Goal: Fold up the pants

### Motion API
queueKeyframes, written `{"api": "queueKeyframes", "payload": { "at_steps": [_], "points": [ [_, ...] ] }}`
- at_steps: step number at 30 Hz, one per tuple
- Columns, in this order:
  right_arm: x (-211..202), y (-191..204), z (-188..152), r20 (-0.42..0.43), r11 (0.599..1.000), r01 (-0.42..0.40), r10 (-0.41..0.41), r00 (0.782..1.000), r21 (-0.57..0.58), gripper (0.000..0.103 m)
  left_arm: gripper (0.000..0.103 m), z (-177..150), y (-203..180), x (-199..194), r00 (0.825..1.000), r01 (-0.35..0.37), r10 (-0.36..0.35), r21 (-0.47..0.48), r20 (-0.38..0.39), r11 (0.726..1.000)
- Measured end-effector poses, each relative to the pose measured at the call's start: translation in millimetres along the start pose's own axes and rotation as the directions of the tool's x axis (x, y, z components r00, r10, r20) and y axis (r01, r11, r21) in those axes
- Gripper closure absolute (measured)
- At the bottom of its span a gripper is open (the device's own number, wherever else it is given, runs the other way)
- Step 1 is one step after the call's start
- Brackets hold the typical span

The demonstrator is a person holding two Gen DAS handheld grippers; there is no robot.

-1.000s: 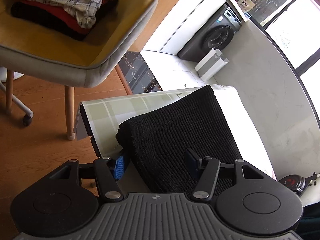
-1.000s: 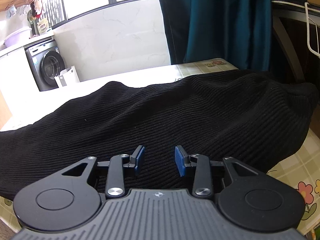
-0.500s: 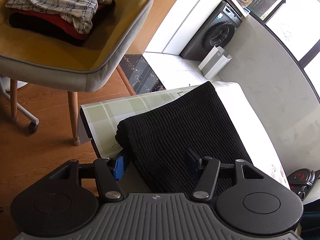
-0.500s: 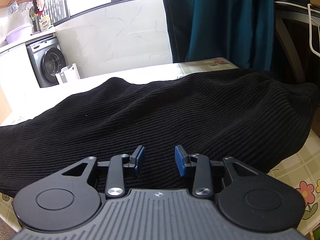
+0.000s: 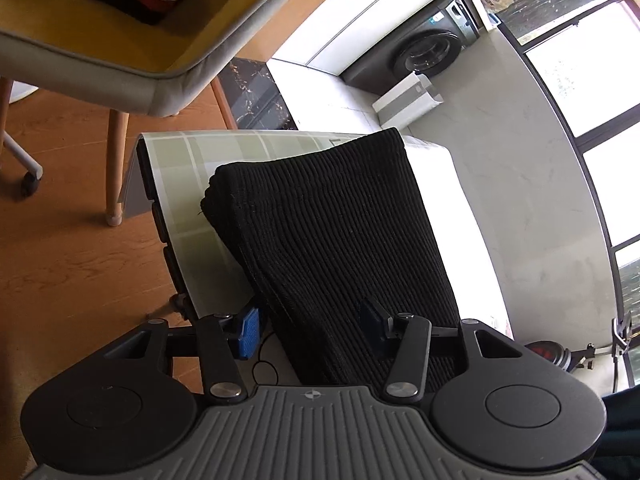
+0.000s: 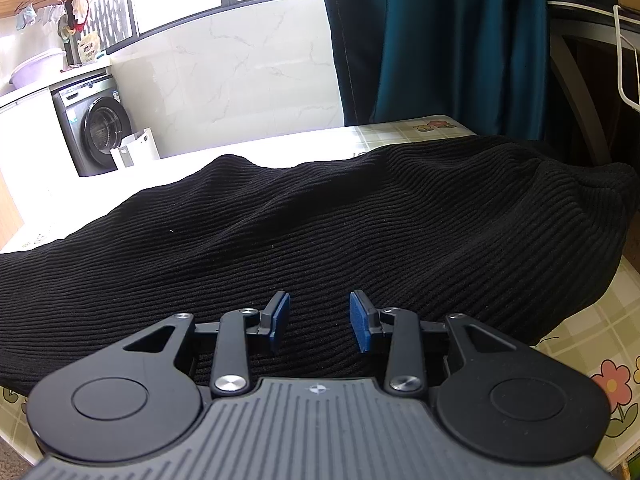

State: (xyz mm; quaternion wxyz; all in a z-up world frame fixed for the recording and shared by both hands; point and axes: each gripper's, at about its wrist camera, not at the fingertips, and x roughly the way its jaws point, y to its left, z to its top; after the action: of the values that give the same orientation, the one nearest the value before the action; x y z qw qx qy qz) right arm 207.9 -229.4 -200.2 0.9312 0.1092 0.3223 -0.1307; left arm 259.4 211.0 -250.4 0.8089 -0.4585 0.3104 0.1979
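While closing about the near edge of the black ribbed knit pants (image 5: pixel 332 232), running lengthwise straight ahead of the left gripper (image 5: pixel 310 326); crosswise before the unclenched, empty right gripper (image 6: pixel 319 322).

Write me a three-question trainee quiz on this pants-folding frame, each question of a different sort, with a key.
1. True or false: the black ribbed pants hang off a chair.
2. Multiple choice: which appliance stands by the far wall? A) fridge B) washing machine C) oven
3. Short answer: what lies between the pads of the left tongs?

Key:
1. False. The pants lie on the table with the checked cloth; the chair holds other clothes.
2. B
3. The folded edge of the pants; the jaws are closing around it. The right tongs stand apart, above the fabric.
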Motion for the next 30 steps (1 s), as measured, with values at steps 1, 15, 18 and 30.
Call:
{"api": "queueKeyframes", "payload": {
  "at_steps": [1, 15, 18, 30],
  "points": [
    [0, 0, 0, 0.0, 1.0, -0.001, 0.001, 1.0, -0.001, 0.066, 0.05, 0, -2, 1, 1.0, -0.005, 0.005, 0.001, 0.003, 1.0],
    [-1, -2, 0, -0.002, 1.0, -0.008, 0.008, 1.0, -0.009, 0.067, 0.057, 14, -14, 16, 0.971, -0.131, 0.101, 0.128, 0.218, 0.983],
    [-1, -1, 0, -0.005, 1.0, -0.006, 0.006, 1.0, -0.014, 0.067, 0.057, 19, -17, 21, 0.963, -0.149, 0.112, 0.137, 0.246, 0.979],
    [3, 2, 1, -0.015, 1.0, -0.004, 0.004, 1.0, -0.027, 0.066, 0.078, 27, -18, 23, 0.963, -0.175, 0.14, 0.139, 0.231, 0.975]
  ]
}}
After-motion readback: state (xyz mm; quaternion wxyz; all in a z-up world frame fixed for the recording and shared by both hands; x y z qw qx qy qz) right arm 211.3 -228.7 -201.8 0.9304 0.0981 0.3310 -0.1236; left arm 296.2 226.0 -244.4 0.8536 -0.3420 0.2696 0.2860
